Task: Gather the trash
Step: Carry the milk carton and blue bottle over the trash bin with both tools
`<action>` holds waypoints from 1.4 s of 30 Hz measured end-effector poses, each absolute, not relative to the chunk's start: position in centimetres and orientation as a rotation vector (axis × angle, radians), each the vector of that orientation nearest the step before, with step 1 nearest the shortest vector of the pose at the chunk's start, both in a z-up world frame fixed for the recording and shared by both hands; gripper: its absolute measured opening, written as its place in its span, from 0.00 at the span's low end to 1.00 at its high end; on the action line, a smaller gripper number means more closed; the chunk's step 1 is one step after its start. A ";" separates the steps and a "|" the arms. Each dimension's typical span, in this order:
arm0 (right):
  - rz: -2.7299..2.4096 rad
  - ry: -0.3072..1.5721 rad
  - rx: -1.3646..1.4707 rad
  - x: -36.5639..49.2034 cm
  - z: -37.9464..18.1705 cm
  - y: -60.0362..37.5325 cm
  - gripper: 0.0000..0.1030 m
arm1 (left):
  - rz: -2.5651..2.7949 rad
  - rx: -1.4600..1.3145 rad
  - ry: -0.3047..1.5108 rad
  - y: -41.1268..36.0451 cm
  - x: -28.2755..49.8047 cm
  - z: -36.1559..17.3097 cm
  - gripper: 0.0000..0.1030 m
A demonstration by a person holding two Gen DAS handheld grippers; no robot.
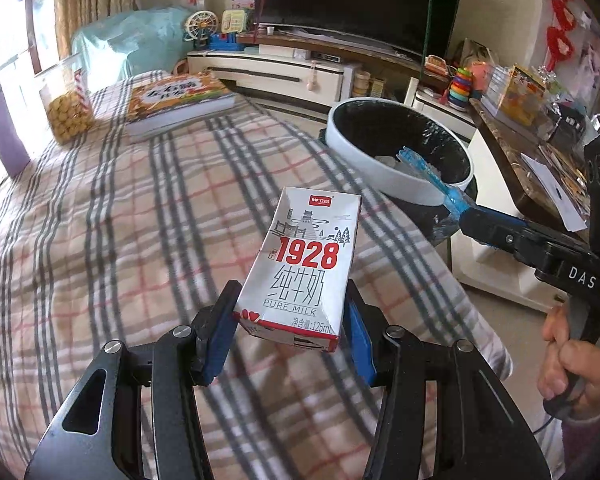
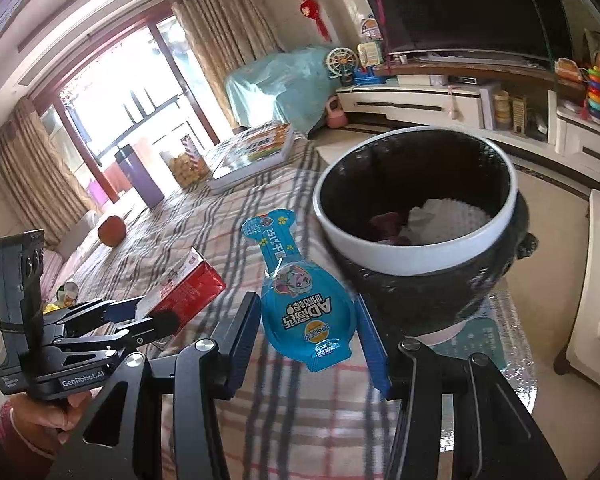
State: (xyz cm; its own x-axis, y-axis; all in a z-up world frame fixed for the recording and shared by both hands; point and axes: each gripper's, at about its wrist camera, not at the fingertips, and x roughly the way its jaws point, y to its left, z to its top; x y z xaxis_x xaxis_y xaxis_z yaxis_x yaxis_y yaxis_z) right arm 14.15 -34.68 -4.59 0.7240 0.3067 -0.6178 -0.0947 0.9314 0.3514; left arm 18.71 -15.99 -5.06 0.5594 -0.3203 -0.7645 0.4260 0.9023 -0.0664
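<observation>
A small white and red milk carton [image 1: 304, 268] marked "1928 Pure Milk" hangs above the plaid tablecloth [image 1: 100, 240], and my left gripper [image 1: 292, 296] is shut on its lower end with the blue pads on both sides. My right gripper [image 2: 307, 308] is shut on a blue snack packet [image 2: 300, 304]. In the left wrist view that packet [image 1: 424, 168] reaches over the rim of the trash bin [image 1: 380, 176]. The bin [image 2: 400, 256] has a white rim and a black liner, and crumpled paper lies inside it. In the right wrist view the left gripper [image 2: 140, 312] shows at the left with the carton [image 2: 188, 284].
On the table's far side lie a thick picture book [image 1: 180, 100], a clear snack jar [image 1: 66, 108] and a purple tumbler [image 1: 4, 136]. An orange [image 2: 112, 230] sits further along. A cluttered side table [image 1: 540, 152] stands right of the bin, and a TV cabinet [image 1: 292, 68] behind.
</observation>
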 end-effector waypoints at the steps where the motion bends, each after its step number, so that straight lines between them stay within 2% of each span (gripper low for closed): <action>1: 0.222 0.729 0.311 14.1 -4.6 -35.1 0.48 | -0.445 0.135 0.870 -16.3 18.8 -4.9 0.47; 42: 0.144 0.706 0.310 17.8 -2.7 -41.1 0.48 | -0.517 0.205 0.832 -25.2 23.1 -2.6 0.47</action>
State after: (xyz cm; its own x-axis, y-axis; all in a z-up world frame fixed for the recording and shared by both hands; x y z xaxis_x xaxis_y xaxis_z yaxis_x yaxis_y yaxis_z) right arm 17.83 -41.10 -2.70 0.7533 0.2339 -0.6147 -0.0262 0.9445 0.3273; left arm 23.09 -25.23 -2.59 0.5592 -0.3564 -0.7485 0.5130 0.8580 -0.0252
